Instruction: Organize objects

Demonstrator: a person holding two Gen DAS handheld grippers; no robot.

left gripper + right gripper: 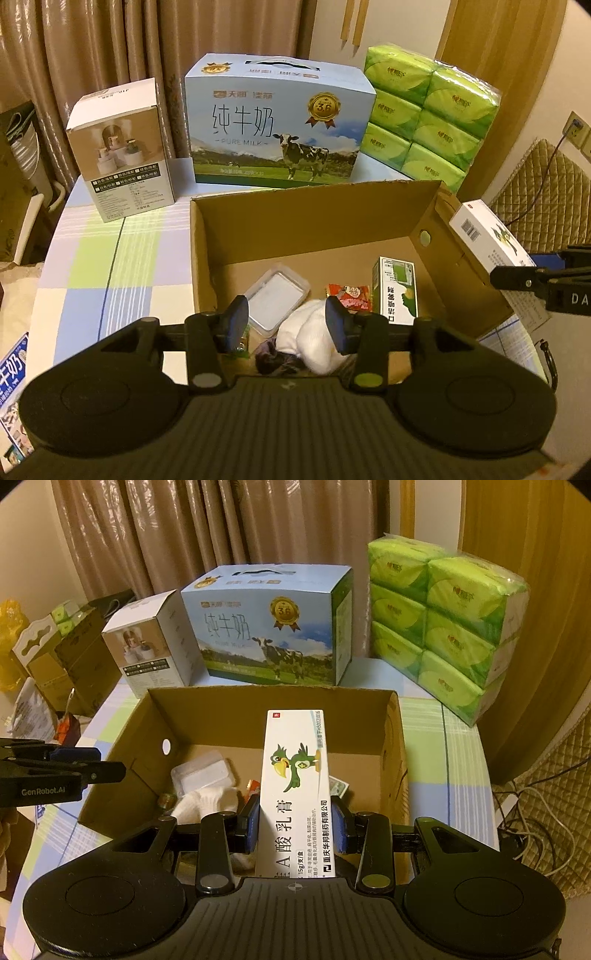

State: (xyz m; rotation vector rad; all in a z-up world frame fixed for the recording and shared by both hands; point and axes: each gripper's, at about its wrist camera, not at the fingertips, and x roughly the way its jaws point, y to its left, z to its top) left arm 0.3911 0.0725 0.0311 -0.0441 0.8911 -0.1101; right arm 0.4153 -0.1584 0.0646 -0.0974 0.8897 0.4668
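An open cardboard box (317,218) (207,716) stands on the checked tablecloth. Inside lie a clear plastic case (277,299) (205,775), a white cloth (314,336) (207,801), a red snack packet (351,295) and a green-and-white carton (397,291). My left gripper (288,325) is open and empty, above the box's near side. My right gripper (295,823) is shut on a white ointment box with a green parrot (295,790), held over the cardboard box; it also shows in the left wrist view (491,240) at the box's right wall.
Behind the cardboard box stand a small white product box (122,147) (155,642), a blue milk carton case (277,118) (269,627) and a green tissue pack (428,114) (443,627). Curtains hang behind. Cartons (66,657) sit at left; cables (535,812) at right.
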